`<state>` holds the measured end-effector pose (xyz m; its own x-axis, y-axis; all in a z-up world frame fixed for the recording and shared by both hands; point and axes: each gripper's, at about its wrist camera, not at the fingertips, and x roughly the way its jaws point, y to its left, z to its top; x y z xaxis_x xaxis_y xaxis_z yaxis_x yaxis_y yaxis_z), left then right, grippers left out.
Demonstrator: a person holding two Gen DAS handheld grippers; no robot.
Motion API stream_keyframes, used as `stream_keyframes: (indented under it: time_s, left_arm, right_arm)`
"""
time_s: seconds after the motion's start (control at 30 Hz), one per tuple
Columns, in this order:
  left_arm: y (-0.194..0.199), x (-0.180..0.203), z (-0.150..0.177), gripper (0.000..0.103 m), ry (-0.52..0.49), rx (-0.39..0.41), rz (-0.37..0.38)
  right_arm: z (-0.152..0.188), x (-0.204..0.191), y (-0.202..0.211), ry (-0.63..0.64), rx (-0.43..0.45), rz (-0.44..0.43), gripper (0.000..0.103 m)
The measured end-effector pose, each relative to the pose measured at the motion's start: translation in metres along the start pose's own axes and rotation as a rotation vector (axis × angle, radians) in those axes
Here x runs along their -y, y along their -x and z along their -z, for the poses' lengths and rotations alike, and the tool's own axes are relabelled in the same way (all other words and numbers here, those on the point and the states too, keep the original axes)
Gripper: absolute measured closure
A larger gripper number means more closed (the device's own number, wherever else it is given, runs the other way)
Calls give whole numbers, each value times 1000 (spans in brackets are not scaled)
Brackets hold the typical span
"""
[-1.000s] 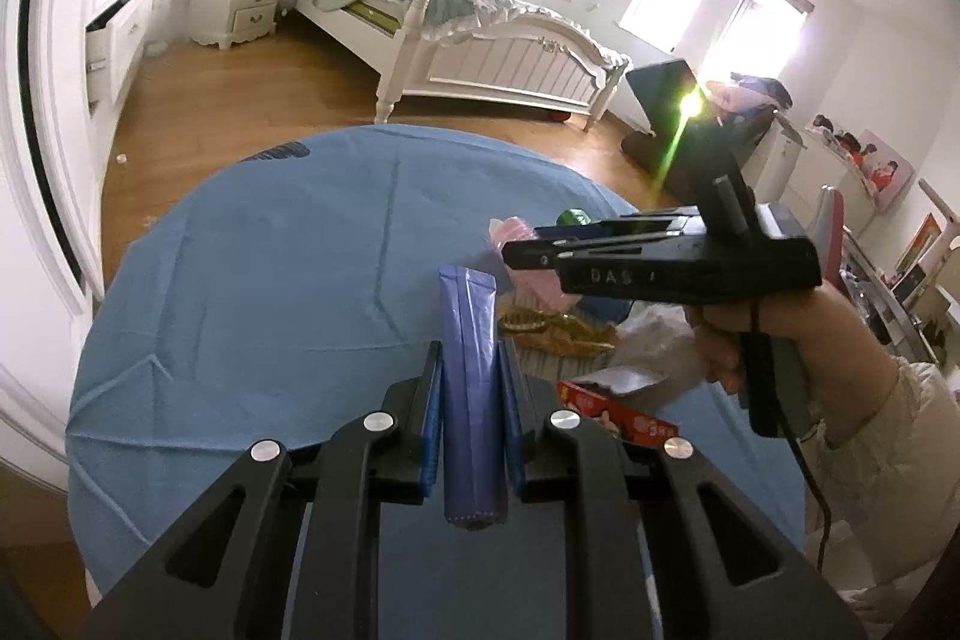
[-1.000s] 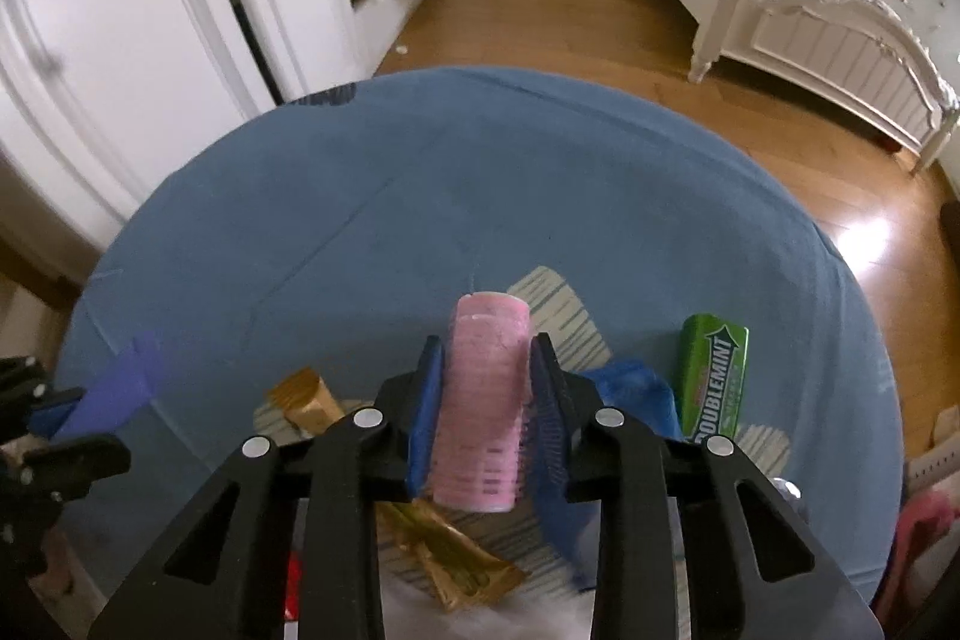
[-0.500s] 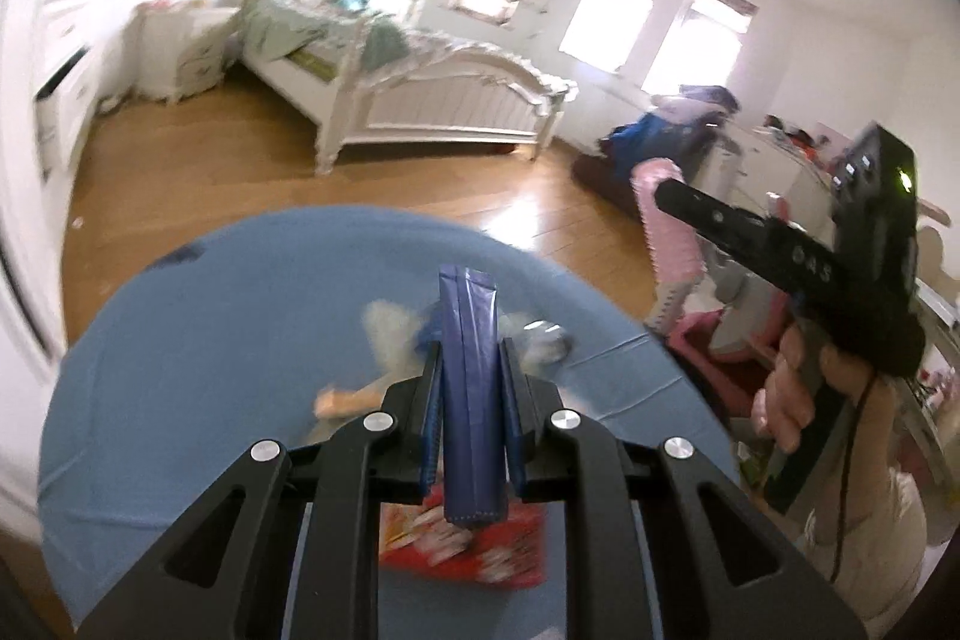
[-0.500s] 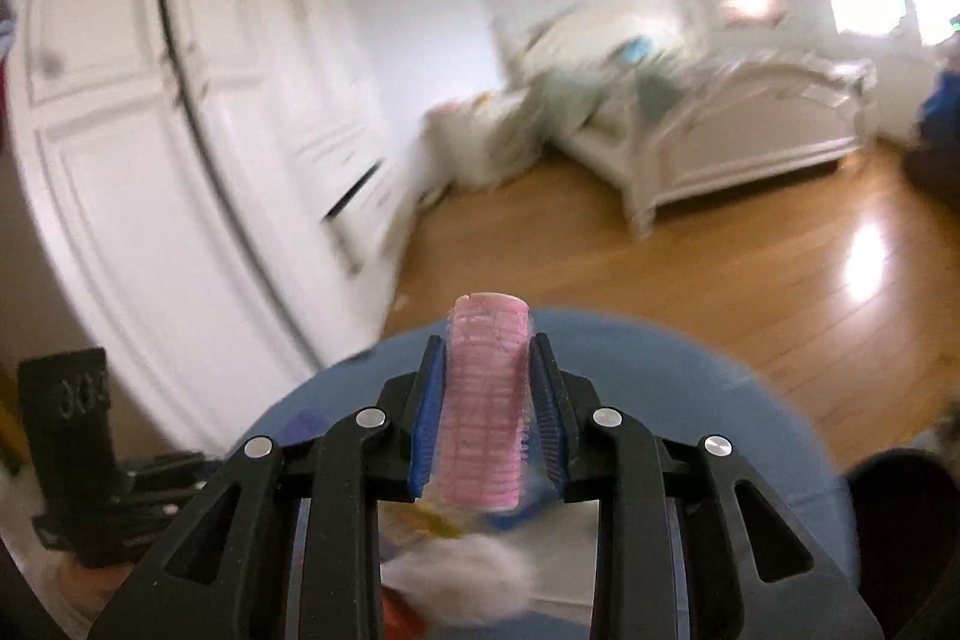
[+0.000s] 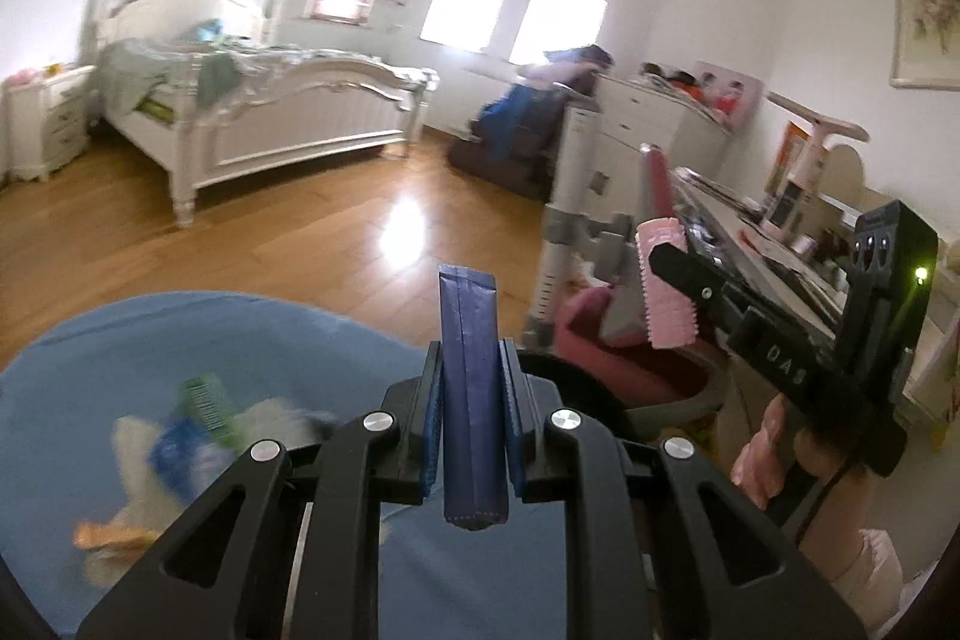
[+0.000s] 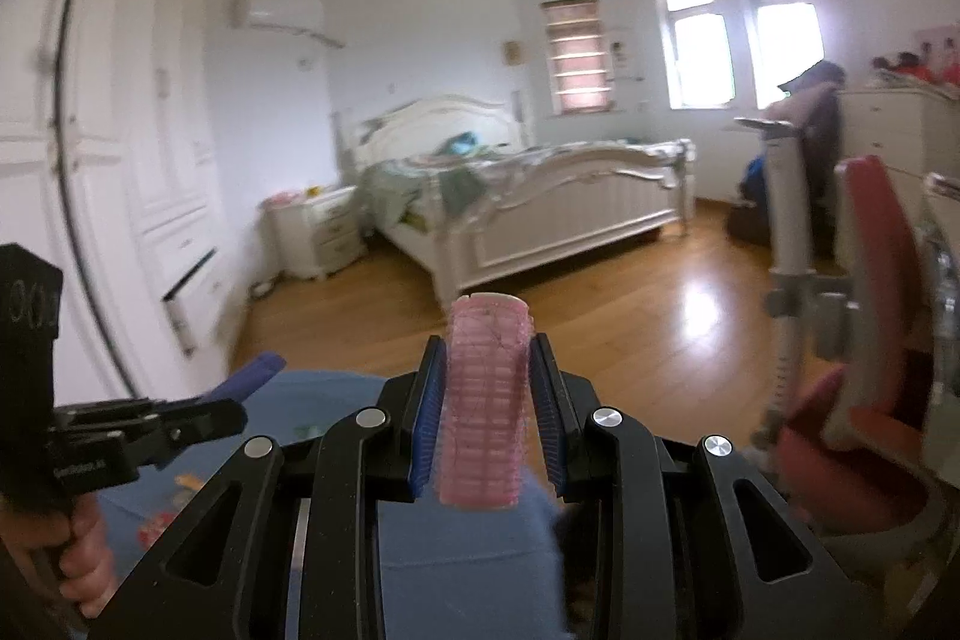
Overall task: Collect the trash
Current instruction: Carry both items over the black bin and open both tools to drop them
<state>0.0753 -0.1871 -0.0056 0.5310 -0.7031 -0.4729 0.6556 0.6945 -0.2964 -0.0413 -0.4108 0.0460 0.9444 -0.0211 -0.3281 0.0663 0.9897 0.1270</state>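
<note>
Through the left wrist view, our left tongs (image 5: 471,424) are clamped on the blue sachet (image 5: 470,394), which stands straight up between the pads; it looks light, flat and crinkly, so a pinch across its lower half seems the safest hold, since a tip grip would let it flop. Off to the right of these tongs, the right tongs (image 5: 669,292) carry the pink hair roller (image 5: 665,289), with a dark bin rim (image 5: 576,370) just beyond our tips. A second ago we looked down on the blue surface (image 5: 198,340); now we've swung up and rightward, and the remaining litter (image 5: 186,430) sits low to the left. Over to the right wrist view: the right tongs (image 6: 487,418) squeeze that roller (image 6: 487,400) around its middle. It's light, hollow and bristly, so it shouldn't slip, though hard pressure could crush it. Here too, the tabletop view has given way to bed (image 6: 540,196) and floor.
</note>
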Motion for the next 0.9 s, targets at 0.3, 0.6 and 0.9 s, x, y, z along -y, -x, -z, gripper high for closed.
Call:
stream_keyframes:
  time_s: [0.3,0.6,0.9]
  left_arm:
    - [-77,53,-11,84,-44,-76,134]
    - [-133,73,-14,84,-73,-138,174]
    - [-160,74,-10,84,-88,-187,160]
  right_arm:
    - [25,64,5,-54,2,171,74]
    - [42,98,-7,-75,-25,232,74]
    - [54,117,-20,-106,-48,244,74]
